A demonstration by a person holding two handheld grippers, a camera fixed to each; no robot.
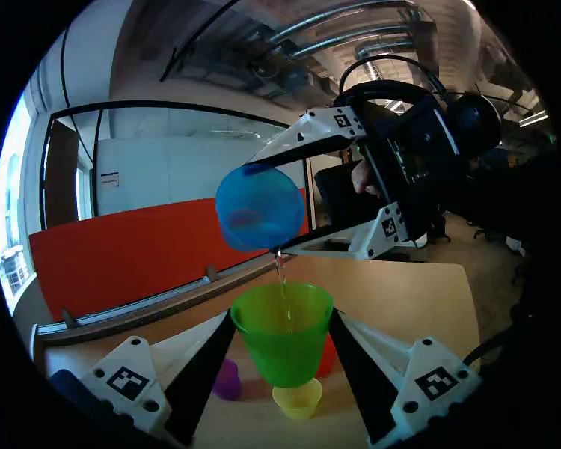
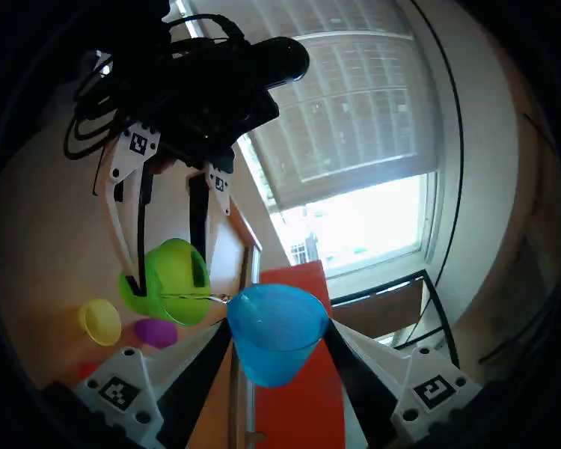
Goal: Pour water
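A green cup (image 1: 282, 340) stands upright between the fingers of my left gripper (image 1: 280, 316), which is shut on it. Above it my right gripper (image 1: 262, 213) is shut on a blue cup (image 1: 254, 198), tipped mouth-down toward the green one. A thin stream of water (image 1: 283, 284) falls from the blue cup's rim into the green cup. In the right gripper view the blue cup (image 2: 277, 337) sits between my right gripper's fingers (image 2: 277, 323). There the green cup (image 2: 164, 295) hangs farther off in the left gripper (image 2: 167, 283), with the water (image 2: 202, 297) running across to it.
On the wooden table (image 1: 400, 292) below lie a small purple cup (image 1: 227, 379), a yellow cup (image 1: 297, 398) and a red object (image 1: 327, 361) partly hidden behind the green cup. An orange-red wall panel (image 1: 131, 258) runs along the table's far edge. A window (image 2: 355, 224) is bright behind.
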